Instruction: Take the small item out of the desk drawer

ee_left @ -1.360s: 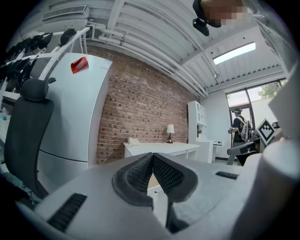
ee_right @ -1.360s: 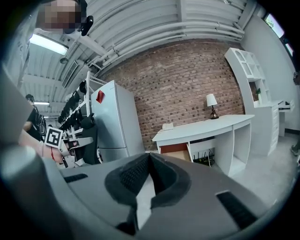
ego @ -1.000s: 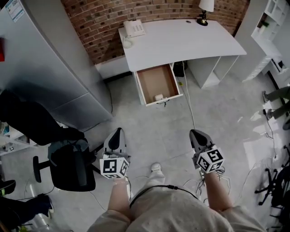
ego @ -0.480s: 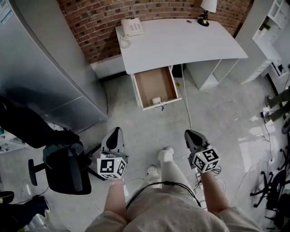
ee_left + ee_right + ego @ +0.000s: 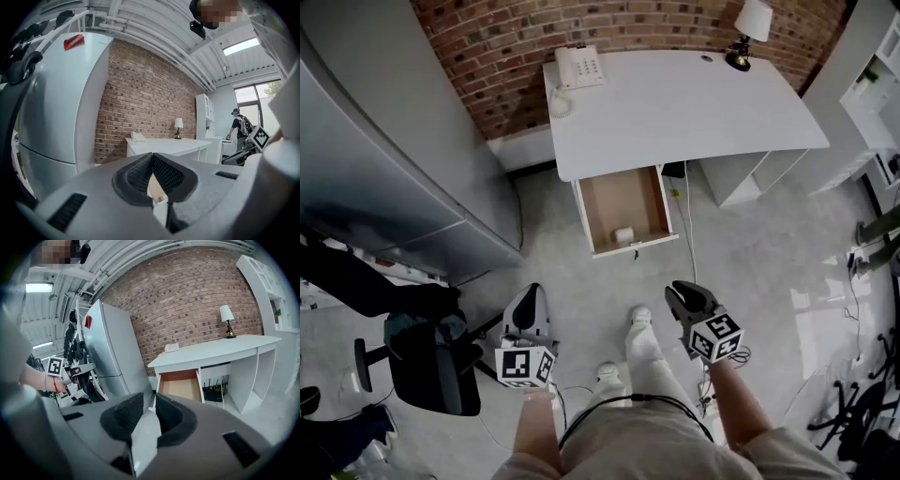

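A: Materials first. What do we log?

B: We log a white, smooth-topped desk (image 5: 694, 103) with a curved front edge, set against a red brick wall (image 5: 516, 37). A drawer (image 5: 614, 187) stands pulled out under it, with white sides and a flat, bare brown bottom. The floor (image 5: 750, 244) is pale grey, in large tiles. On our left is a tall, smooth grey cabinet (image 5: 384, 159), and beside it a black chair (image 5: 431, 361).

A: Counts?

B: We count one desk, one open drawer, one item (image 5: 623, 233), one phone (image 5: 579, 67) and one lamp (image 5: 753, 26). There are two grippers and two marker cubes (image 5: 525, 366), one on each gripper.

A: The item itself?

B: It is small, pale and roughly boxy. It is too small for us to tell the material. It lies on the drawer bottom at the front, just behind the front wall.

A: Gripper states?

B: The left gripper (image 5: 533, 291) has a grey shell and black cross-hatched pads (image 5: 165, 174). In its own view the tips meet and nothing is gripped. The right gripper (image 5: 682, 292) is the same build. Its jaws are opening, with a narrow gap between the pads and nothing in it.

A: Where does the item lie relative to them?

B: We hold both grippers low over the floor, short of the drawer. The item is well apart from both, ahead of them toward the desk. Sideways it sits between the two, somewhat nearer the right one. The right gripper view faces the open drawer, but we cannot pick out the item there.
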Demonstrator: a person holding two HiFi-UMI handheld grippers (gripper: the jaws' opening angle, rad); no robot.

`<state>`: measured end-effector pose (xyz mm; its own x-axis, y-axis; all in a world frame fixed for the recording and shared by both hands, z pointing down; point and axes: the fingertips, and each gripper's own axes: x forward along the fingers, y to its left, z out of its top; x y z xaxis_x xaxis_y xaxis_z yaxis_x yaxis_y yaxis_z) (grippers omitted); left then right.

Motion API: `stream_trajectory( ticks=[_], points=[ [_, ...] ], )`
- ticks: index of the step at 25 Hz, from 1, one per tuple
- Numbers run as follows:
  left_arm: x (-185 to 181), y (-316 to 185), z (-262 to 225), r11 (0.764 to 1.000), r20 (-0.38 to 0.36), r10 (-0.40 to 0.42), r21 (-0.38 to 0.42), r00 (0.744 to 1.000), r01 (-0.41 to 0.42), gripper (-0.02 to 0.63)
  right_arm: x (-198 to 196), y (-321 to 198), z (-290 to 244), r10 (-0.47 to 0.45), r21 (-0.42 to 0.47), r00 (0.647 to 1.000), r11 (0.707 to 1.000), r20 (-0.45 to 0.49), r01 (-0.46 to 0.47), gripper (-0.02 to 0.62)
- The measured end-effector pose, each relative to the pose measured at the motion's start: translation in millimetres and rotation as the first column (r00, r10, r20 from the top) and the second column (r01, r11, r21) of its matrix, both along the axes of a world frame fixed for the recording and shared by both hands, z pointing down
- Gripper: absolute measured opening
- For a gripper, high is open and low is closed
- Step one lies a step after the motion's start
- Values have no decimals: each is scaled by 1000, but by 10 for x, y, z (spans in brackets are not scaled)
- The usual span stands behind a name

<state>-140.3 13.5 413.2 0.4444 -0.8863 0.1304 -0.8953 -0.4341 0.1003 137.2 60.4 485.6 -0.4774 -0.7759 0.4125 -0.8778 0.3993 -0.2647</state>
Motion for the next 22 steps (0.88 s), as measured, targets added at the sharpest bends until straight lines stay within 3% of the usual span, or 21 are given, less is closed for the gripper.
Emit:
stream_trajectory(
  ticks=[14,22],
  points=[
    [531,-893,620,996,-13,-39,-76,999,37,5,116,-968,555,-179,-97,983,980,-29,175,120],
    [817,-1382,875,996,-8,-54,-76,999,53,5,151,-1443,898,-327,-158,941,937,-86,311,126]
  ],
)
